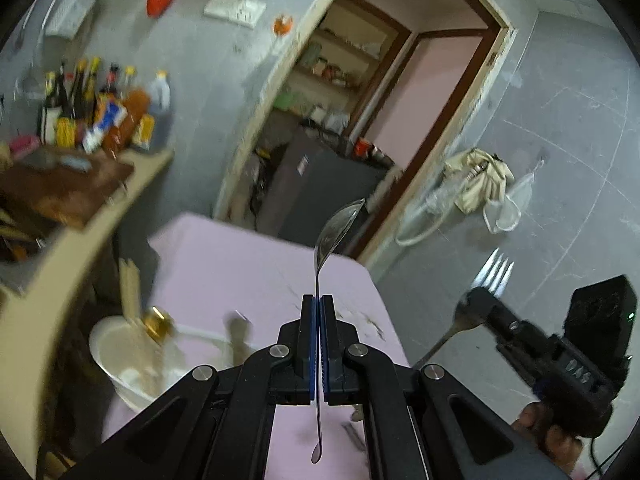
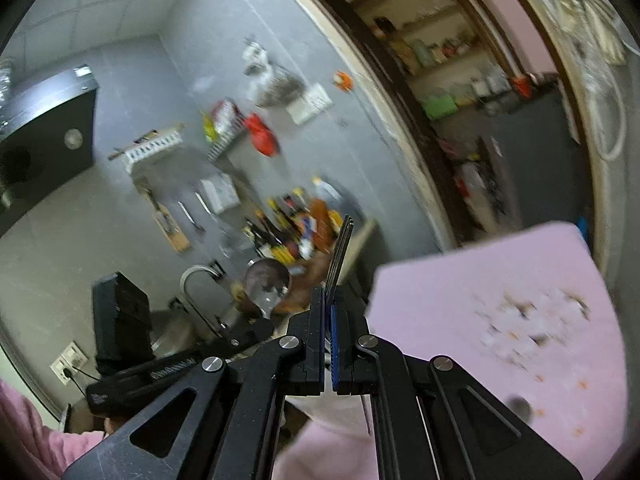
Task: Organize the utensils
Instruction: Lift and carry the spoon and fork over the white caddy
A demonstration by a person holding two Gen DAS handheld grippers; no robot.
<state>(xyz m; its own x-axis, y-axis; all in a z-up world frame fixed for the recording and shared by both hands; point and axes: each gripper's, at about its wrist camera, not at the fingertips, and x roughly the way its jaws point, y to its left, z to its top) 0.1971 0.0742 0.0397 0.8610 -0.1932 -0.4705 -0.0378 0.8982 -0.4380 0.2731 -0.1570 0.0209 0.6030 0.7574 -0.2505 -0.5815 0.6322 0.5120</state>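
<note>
My left gripper [image 1: 318,300] is shut on a metal spoon [image 1: 338,232], bowl pointing up and away, handle hanging down between the jaws, held above the pink-covered table [image 1: 240,264]. My right gripper [image 2: 330,304] is shut on a metal fork [image 2: 340,256], seen edge-on, tines up. In the left wrist view the right gripper [image 1: 478,300] shows at the right with the fork [image 1: 494,278] upright. In the right wrist view the left gripper [image 2: 256,330] shows at the left with the spoon [image 2: 267,282].
A white bowl [image 1: 120,356] with chopsticks and a gold-capped item stands at the table's left edge. A counter [image 1: 100,216] with sauce bottles [image 1: 100,108] and a cutting board runs along the left. A doorway [image 1: 380,100] opens behind the table. A faucet [image 2: 200,280] rises at the left.
</note>
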